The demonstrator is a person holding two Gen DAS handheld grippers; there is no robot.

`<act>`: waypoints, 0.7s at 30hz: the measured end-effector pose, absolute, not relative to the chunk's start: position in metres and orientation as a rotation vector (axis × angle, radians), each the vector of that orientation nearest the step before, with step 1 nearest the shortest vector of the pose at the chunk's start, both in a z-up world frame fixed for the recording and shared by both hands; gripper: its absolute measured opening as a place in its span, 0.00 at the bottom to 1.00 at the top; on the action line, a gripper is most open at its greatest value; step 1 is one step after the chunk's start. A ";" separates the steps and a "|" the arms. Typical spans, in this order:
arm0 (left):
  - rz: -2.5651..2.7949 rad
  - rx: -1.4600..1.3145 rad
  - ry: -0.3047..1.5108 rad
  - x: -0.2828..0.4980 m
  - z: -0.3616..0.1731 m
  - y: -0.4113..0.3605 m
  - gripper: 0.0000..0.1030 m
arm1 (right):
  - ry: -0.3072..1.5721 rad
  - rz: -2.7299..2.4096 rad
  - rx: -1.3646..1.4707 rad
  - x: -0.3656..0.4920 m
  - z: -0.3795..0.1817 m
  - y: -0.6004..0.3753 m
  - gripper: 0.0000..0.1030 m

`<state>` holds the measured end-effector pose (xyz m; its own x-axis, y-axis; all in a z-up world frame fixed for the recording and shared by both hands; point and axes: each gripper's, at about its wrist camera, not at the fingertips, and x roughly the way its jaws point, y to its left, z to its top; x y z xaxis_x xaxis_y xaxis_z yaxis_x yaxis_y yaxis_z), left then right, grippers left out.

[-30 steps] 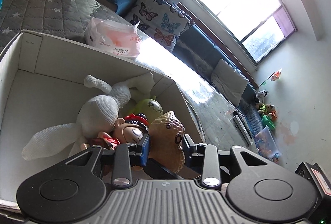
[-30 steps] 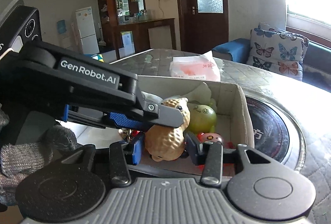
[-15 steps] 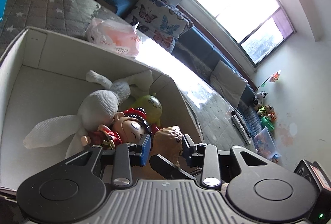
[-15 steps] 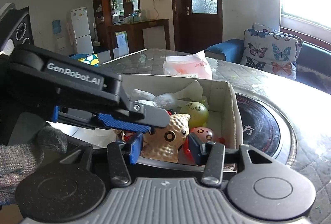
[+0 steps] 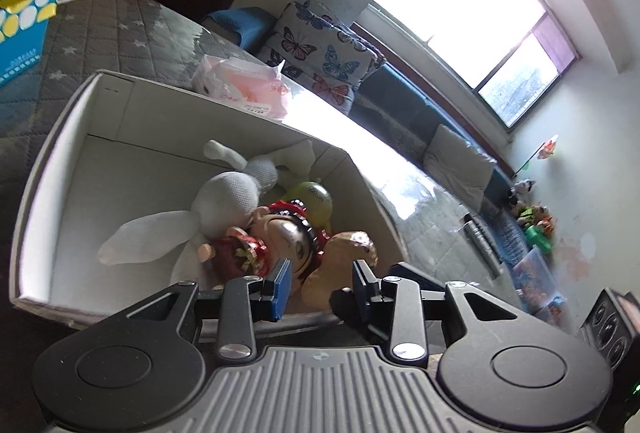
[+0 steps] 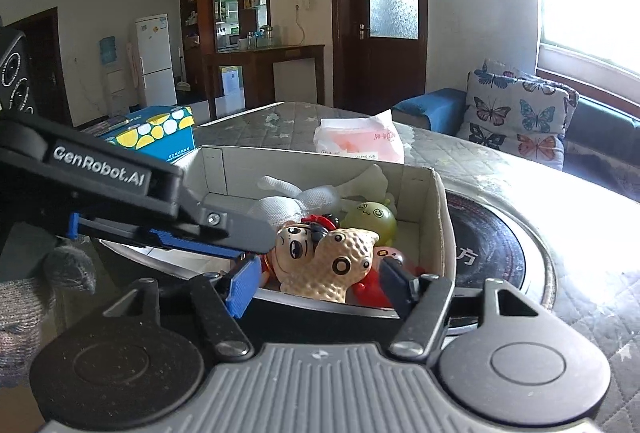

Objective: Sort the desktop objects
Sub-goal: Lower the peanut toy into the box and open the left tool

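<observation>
A white cardboard box (image 5: 132,113) holds a white plush rabbit (image 5: 224,201), a red-clad doll figure (image 5: 280,237), a green ball toy (image 5: 314,195) and a tan peanut toy (image 5: 340,261). The peanut toy (image 6: 336,265) lies in the box's near corner, free of both grippers. My left gripper (image 5: 320,285) is open just above the box's near edge. My right gripper (image 6: 320,285) is open, jaws wide either side of the peanut toy but behind the box wall (image 6: 436,217). The left gripper's arm (image 6: 120,201) crosses the right wrist view.
A pink tissue pack (image 5: 244,85) lies on the quilted table beyond the box. A blue and yellow carton (image 6: 156,133) stands at the far left. A round black cooktop (image 6: 492,253) sits right of the box. A sofa with butterfly cushions (image 6: 516,121) is behind.
The peanut toy went from between my jaws down into the box. Both grippers opened and drew back from it.
</observation>
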<state>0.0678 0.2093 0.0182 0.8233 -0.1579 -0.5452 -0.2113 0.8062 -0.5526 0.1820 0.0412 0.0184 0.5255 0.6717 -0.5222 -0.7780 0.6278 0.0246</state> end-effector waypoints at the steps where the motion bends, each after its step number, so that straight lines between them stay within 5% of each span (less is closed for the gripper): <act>1: 0.036 -0.635 0.612 0.065 0.019 0.208 0.35 | 0.524 0.875 -0.223 0.181 0.019 0.040 0.71; 21: 0.172 -0.407 0.619 0.028 0.030 0.172 0.36 | 0.549 0.780 -0.121 0.143 0.018 -0.002 1.00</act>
<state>0.0285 0.1715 0.0297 0.8036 0.0359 -0.5941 -0.2756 0.9071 -0.3180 0.1427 -0.0018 0.0175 0.5790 0.6346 -0.5119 -0.6960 0.7117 0.0950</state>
